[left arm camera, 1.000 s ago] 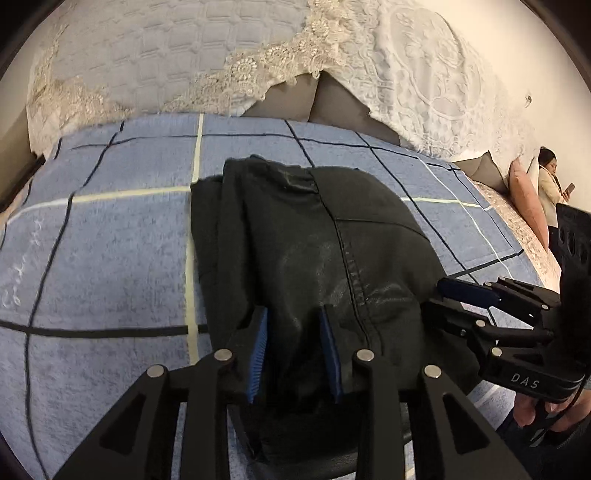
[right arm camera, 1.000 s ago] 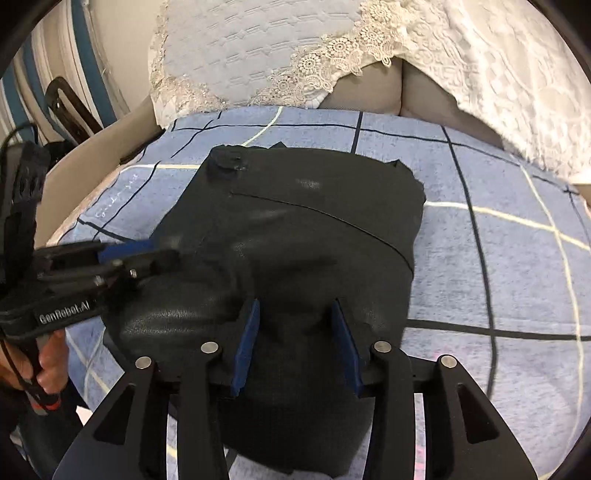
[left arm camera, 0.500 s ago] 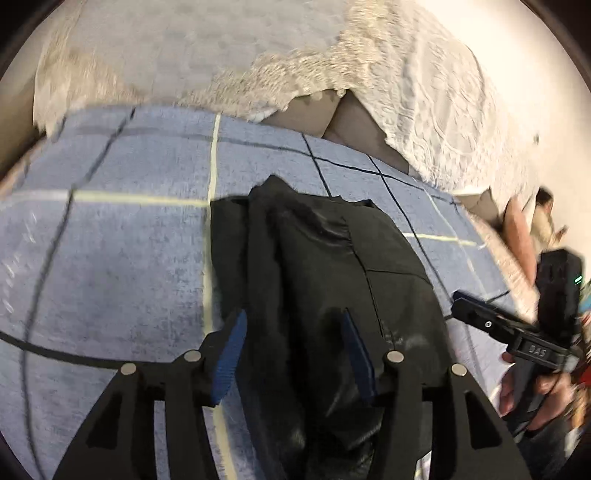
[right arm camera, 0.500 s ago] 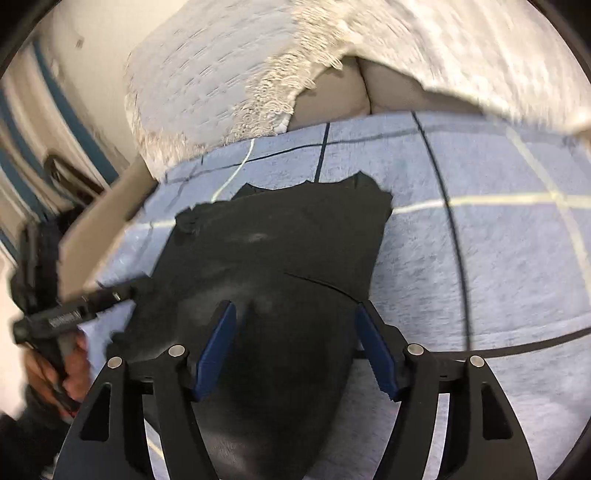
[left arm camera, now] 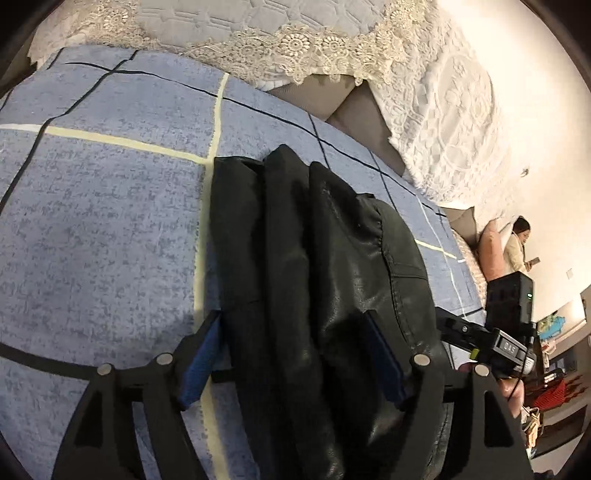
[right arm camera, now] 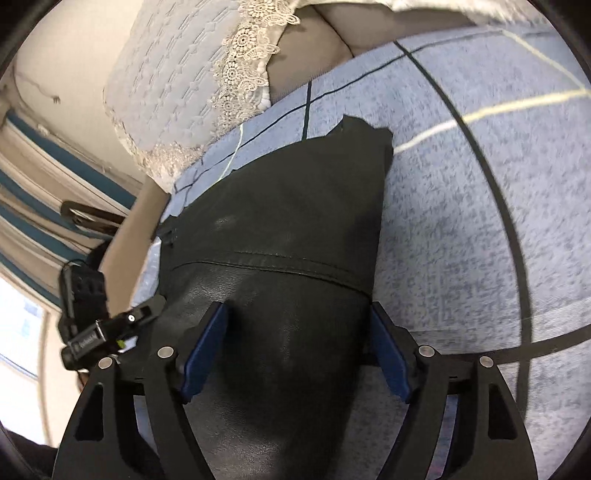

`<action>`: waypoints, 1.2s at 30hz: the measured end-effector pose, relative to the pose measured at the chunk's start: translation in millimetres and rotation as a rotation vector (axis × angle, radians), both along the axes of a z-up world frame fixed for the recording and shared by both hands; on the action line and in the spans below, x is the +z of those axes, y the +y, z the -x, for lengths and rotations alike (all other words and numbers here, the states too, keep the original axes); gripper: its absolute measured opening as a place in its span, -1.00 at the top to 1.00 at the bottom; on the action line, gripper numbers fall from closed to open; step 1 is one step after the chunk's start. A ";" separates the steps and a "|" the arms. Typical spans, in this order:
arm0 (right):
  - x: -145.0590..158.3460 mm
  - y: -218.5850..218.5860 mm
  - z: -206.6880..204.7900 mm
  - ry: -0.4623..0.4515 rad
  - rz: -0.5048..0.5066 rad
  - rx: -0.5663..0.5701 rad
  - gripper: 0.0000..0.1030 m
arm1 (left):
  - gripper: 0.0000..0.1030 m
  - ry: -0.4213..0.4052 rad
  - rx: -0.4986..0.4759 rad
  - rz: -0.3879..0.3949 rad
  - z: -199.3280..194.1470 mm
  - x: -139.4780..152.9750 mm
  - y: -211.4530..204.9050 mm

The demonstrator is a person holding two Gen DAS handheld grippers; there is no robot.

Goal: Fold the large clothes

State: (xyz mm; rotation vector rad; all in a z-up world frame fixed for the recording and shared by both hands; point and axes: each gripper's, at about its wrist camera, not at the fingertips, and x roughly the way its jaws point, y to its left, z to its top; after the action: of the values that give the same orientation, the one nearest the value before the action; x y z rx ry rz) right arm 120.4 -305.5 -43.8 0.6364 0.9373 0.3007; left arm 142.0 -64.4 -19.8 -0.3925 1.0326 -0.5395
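Blue checked bed cover (left arm camera: 103, 229) spread wide, lace-edged pillows (left arm camera: 229, 26) at the head of it. Black leather-look jacket (left arm camera: 332, 266) lying on the cover as a thick folded bundle, layered edges stacked along its left side in the left wrist view, a stitched seam running across the top panel in the right wrist view (right arm camera: 280, 236).

Left gripper (left arm camera: 299, 354) now spread apart, having just been opening from a much narrower gap a second ago; bundle between the blue pads (left arm camera: 201, 363), no clear squeeze on it. Right gripper (right arm camera: 295, 347) the same: wide apart after narrower a second ago, pads (right arm camera: 205, 347) flanking the near end of the jacket, the right-hand pad about at the bundle's edge. Views also rolled and drawn in nearer and lower over the jacket than a second ago.

Reads as a release after laying a fold down: jacket left resting under its own weight, holding its shape so far. Probably late in the task. Stiff, springy material, so some risk of the top layer creeping open once fully let go; a press or a re-grip for one more fold likely called for.
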 end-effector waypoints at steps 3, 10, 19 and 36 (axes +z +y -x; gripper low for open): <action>-2.6 -0.1 -8.0 0.015 -0.042 0.030 -0.50 | -0.48 0.025 -0.025 0.026 -9.3 -1.0 -2.9; -1.4 9.0 -8.6 0.002 -0.028 0.031 -0.25 | -0.18 -0.010 -0.043 0.011 -10.1 -2.9 -10.9; 39.1 22.3 10.4 -0.080 0.053 0.055 0.52 | 0.53 -0.110 -0.065 -0.023 8.4 32.3 -16.2; 103.0 80.2 -84.3 -0.159 0.046 0.115 0.55 | 0.57 -0.213 -0.014 -0.096 -57.9 111.6 44.9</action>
State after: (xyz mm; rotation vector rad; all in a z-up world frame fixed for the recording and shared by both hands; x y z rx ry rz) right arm 204.7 -225.3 59.2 0.5092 0.8268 0.4246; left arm 199.9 -19.5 91.8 -0.2375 0.8529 -0.5295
